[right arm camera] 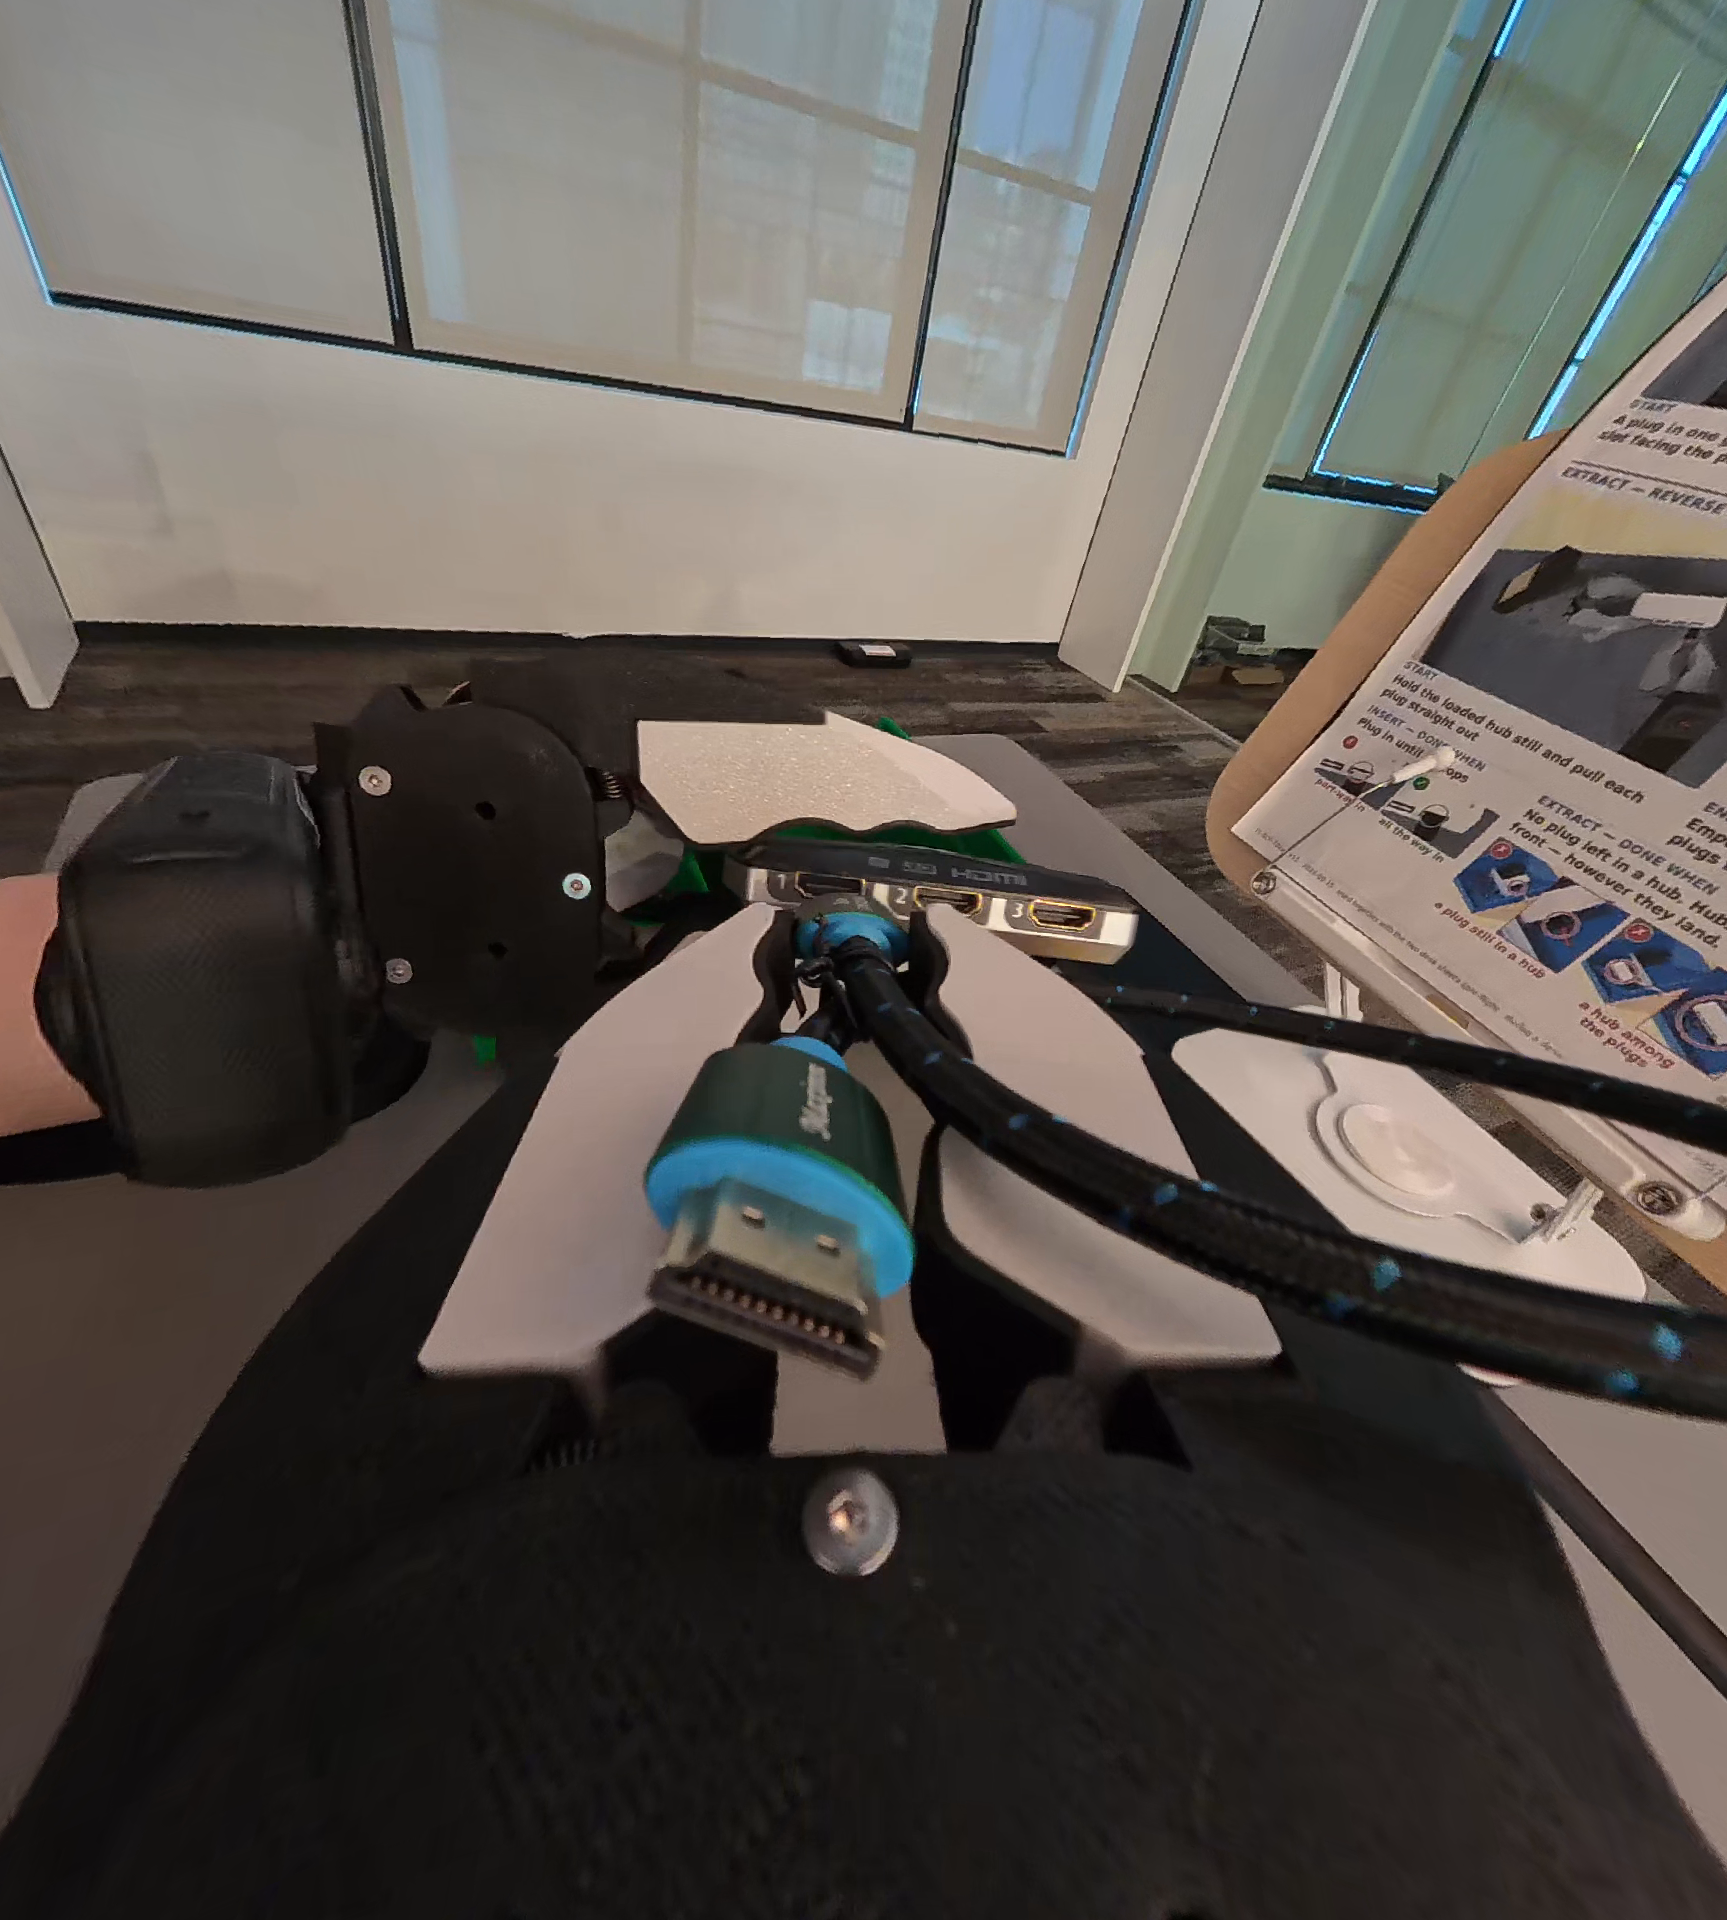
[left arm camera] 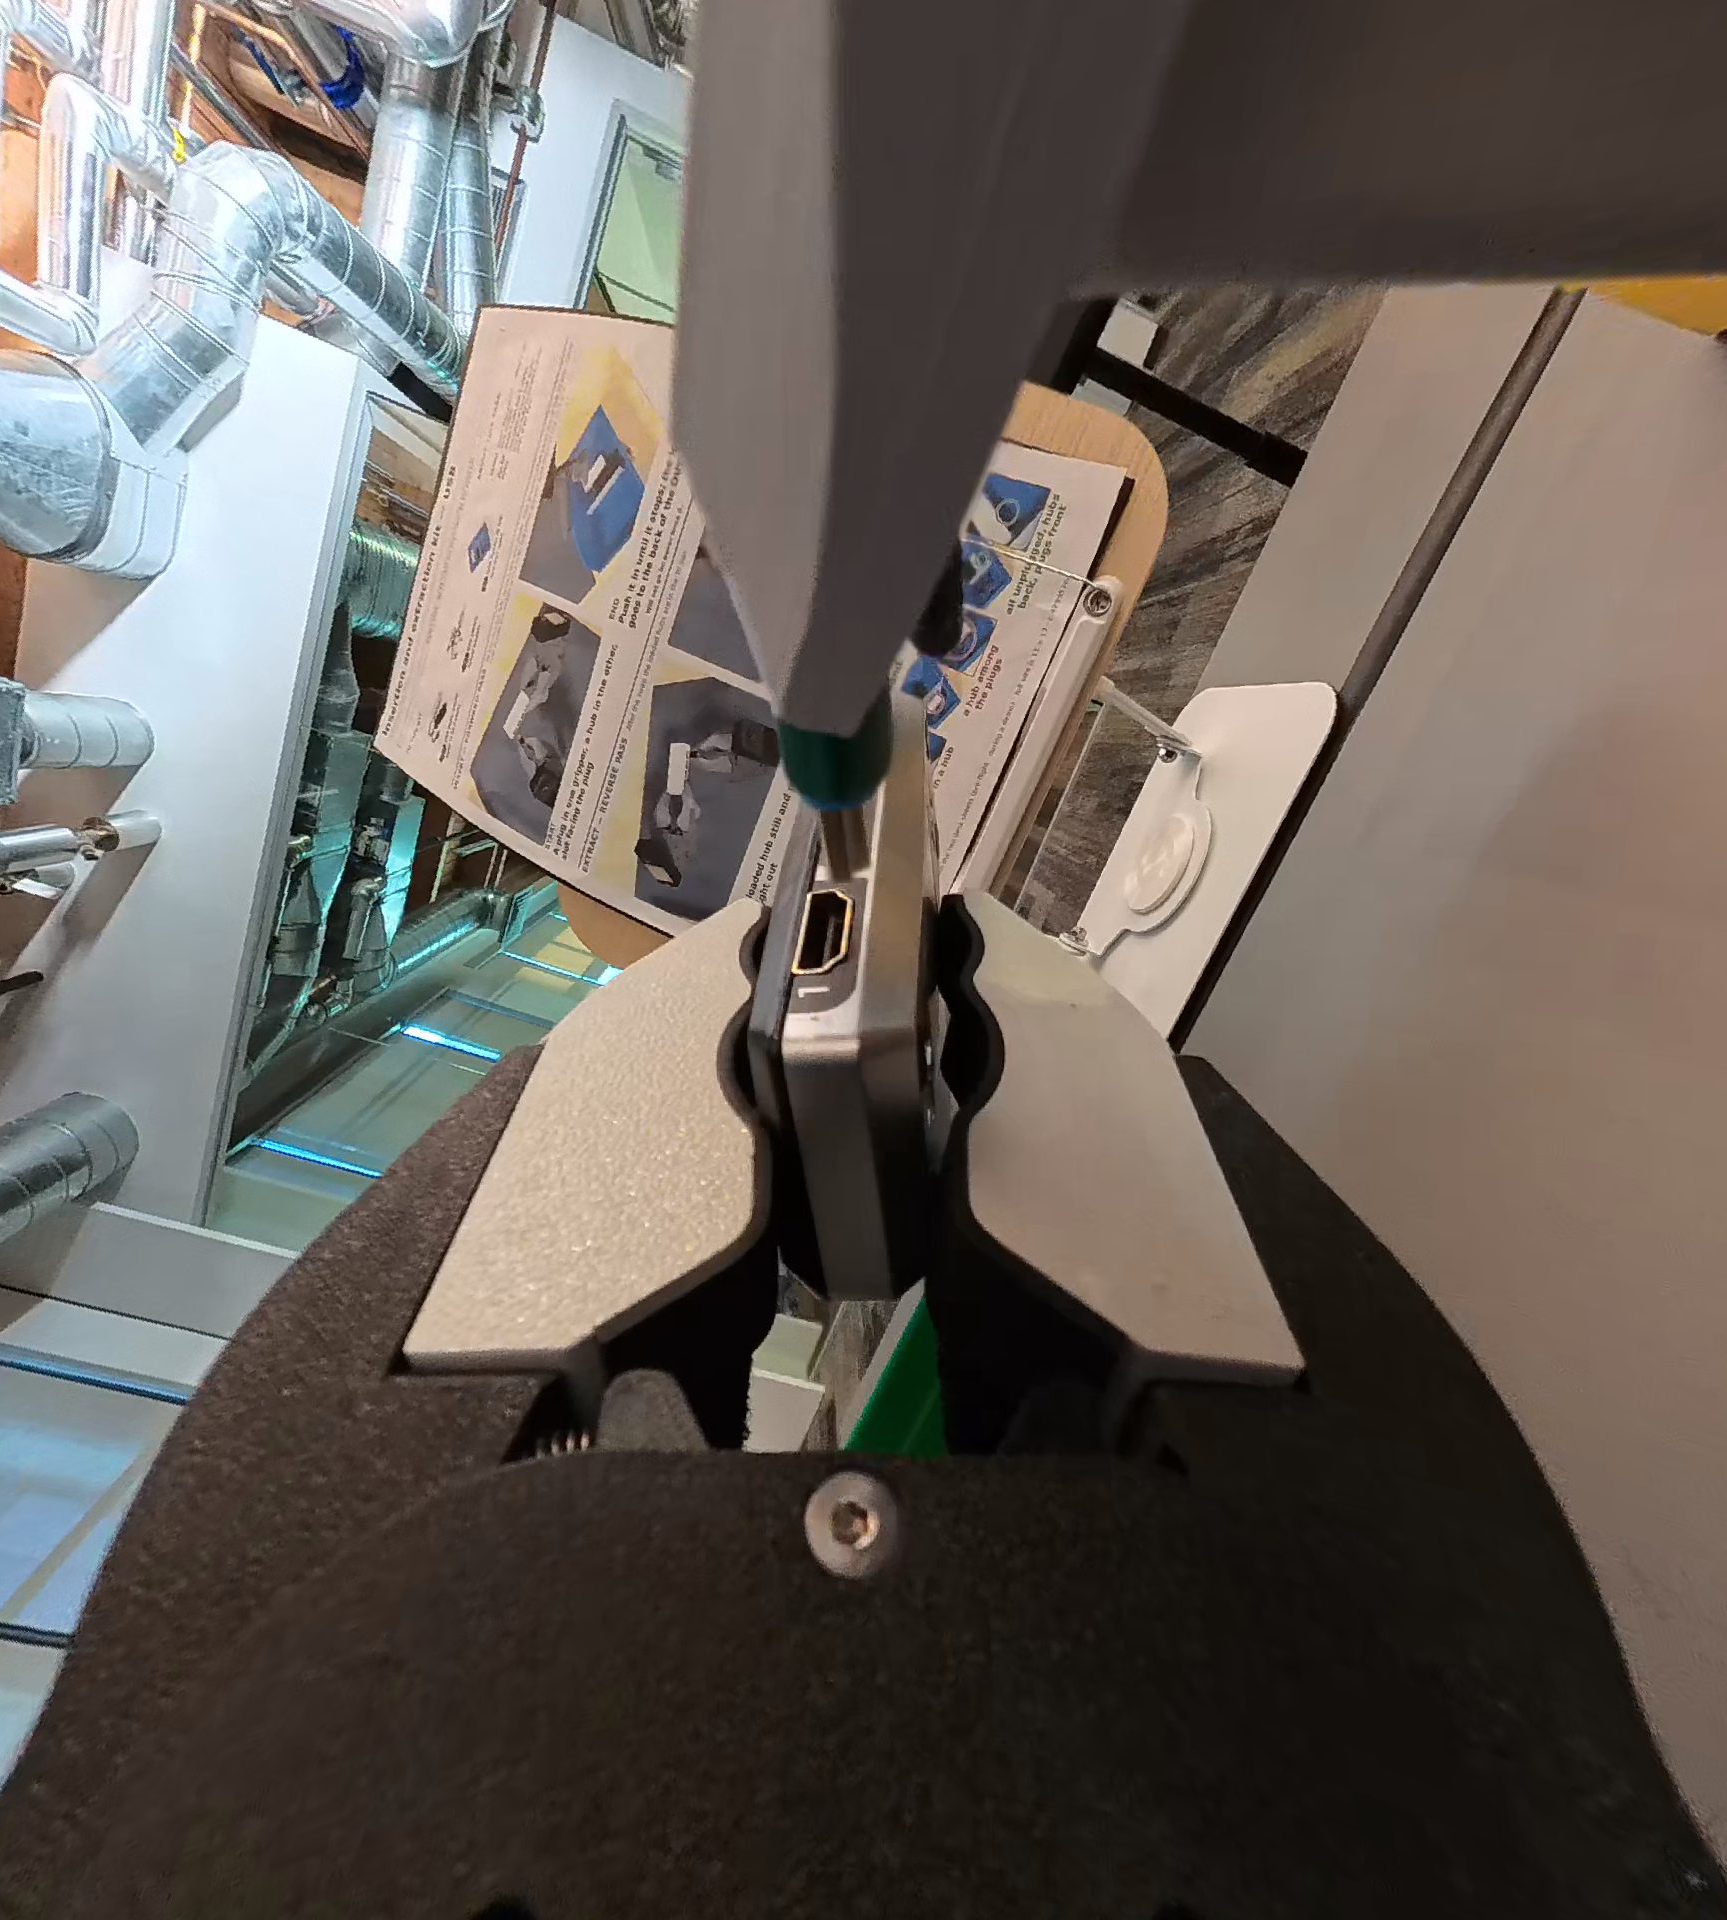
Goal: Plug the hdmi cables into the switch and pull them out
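Over grey tabletop [right arm camera: 163,1455] beside glass partitions: slim dark three-port HDMI switch [right arm camera: 942,902] clenched in left gripper [left arm camera: 854,997], blue-collared plug [right arm camera: 843,930] pinched in right gripper [right arm camera: 843,961] at first port; risk of skewed entry jamming, dangling second plug [right arm camera: 776,1205] snagging

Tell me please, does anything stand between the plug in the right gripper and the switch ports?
Nothing visible does. The right gripper holds the plug right at the first port of the switch; the left gripper clamps that switch. The spare plug hangs behind.
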A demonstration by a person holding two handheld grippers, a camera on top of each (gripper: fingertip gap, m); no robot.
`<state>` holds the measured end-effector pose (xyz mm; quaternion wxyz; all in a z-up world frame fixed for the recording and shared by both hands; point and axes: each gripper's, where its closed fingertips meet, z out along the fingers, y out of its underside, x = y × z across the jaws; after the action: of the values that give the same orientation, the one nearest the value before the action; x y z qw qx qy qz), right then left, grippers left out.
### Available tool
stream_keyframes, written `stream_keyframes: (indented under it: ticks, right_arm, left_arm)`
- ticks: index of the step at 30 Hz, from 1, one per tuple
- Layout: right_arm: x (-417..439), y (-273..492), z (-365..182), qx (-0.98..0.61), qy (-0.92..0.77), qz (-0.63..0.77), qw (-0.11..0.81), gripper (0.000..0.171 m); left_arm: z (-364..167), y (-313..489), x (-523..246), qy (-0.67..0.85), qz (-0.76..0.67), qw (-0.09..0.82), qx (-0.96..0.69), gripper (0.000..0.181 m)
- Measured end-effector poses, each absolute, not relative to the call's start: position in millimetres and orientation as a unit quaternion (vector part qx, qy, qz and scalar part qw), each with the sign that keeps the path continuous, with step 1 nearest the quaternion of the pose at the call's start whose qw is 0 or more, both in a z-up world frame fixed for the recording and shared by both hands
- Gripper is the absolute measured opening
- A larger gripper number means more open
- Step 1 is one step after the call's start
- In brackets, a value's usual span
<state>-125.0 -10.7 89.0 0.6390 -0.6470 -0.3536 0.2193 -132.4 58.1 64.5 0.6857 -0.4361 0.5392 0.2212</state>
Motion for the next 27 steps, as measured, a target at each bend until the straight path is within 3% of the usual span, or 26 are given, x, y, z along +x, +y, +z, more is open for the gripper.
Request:
stream_keyframes:
  ticks: [27]
  right_arm:
    - [-129,-8,76,-0.669,-0.347,0.245,0.610,0.022]
  left_arm:
    - [53,54,-127,0.560,0.235,0.671,-0.426,0.029]
